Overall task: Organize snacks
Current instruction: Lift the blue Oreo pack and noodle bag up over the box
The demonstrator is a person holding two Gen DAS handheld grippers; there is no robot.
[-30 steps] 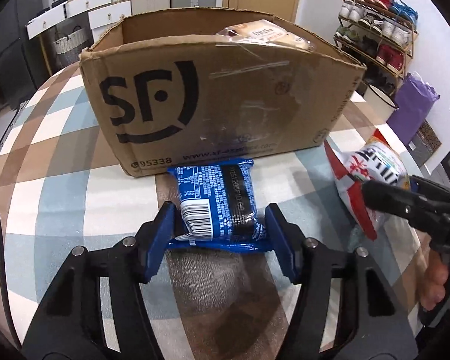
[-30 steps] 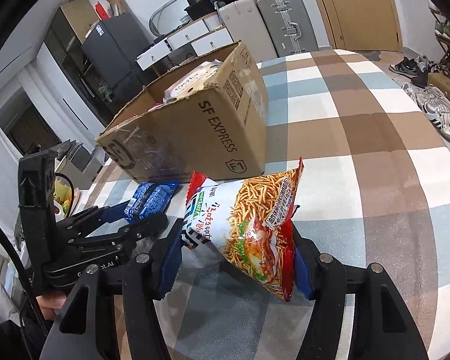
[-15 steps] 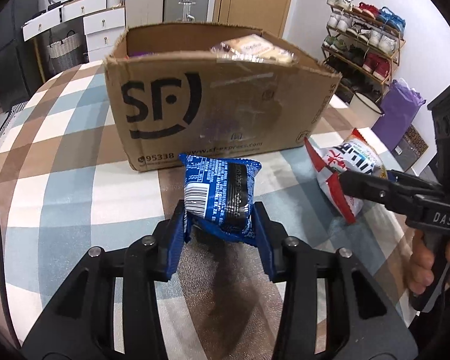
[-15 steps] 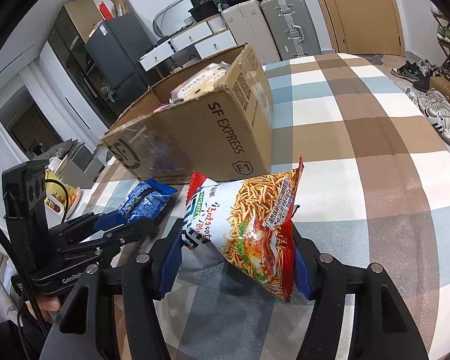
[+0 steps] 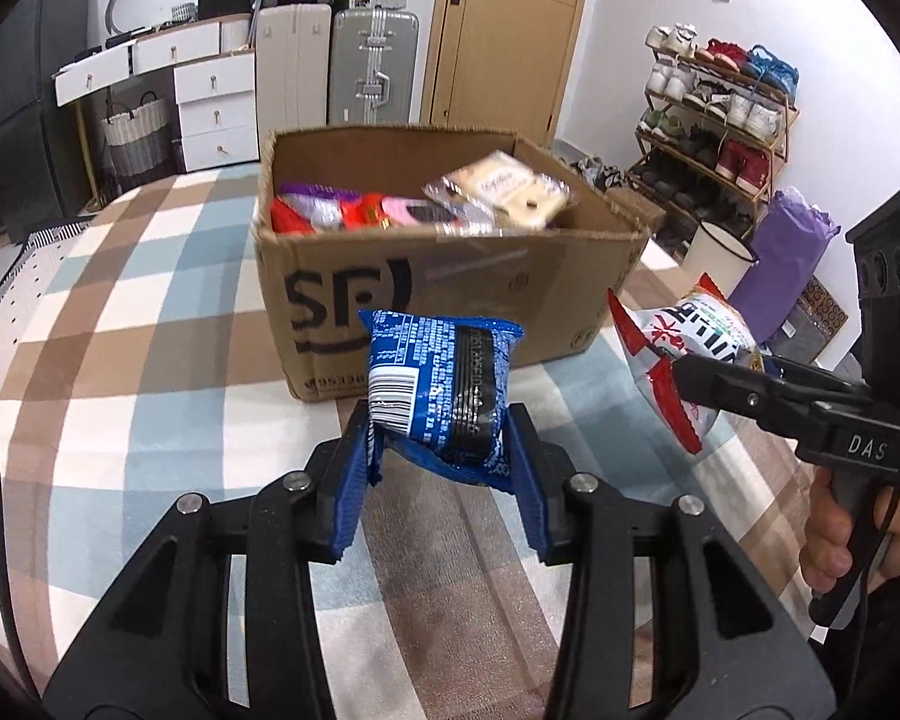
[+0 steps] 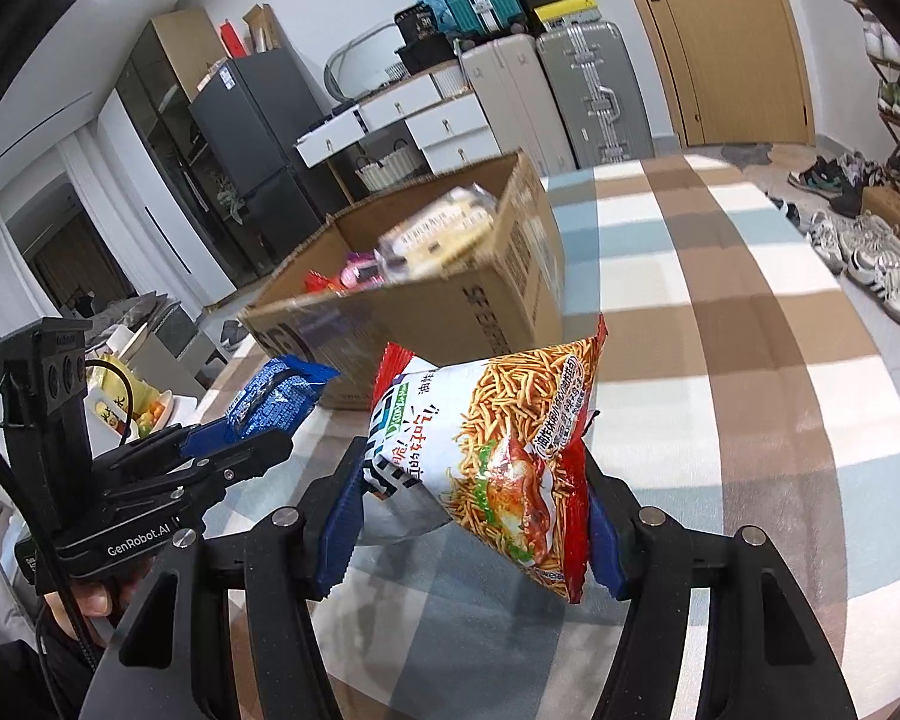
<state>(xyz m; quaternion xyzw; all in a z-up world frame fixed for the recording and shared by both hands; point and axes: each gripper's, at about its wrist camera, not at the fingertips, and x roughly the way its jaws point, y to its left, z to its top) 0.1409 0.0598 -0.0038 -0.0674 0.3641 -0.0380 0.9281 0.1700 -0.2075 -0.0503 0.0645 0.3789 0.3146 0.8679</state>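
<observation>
above the checked tabletop (image 5: 120, 324), in front of the cardboard box (image 5: 510, 288), the left tool (image 5: 441, 450) is gripping a blue snack packet (image 5: 438, 384) by its lower end, both blue pads pressing on the wrapper; its jaws have just been closing on that packet. the packet is standing upright between the pads, barcode side facing the camera, clear of the tabletop and just short of the box's printed front wall. to the right, the right tool (image 6: 471, 504) is gripping a red and white noodle snack bag (image 6: 498, 450), the bag wedged tilted between its two pads with one corner hanging below them, also off the tabletop. in the left wrist view that same bag (image 5: 684, 348) is showing beside the box's right corner, near the blue packet but apart from it. the box is sitting open on the tabletop, holding several wrapped snacks, a pale biscuit pack (image 5: 498, 192) lying on top. a person's hand (image 5: 840, 534) is holding the right tool's handle.
</observation>
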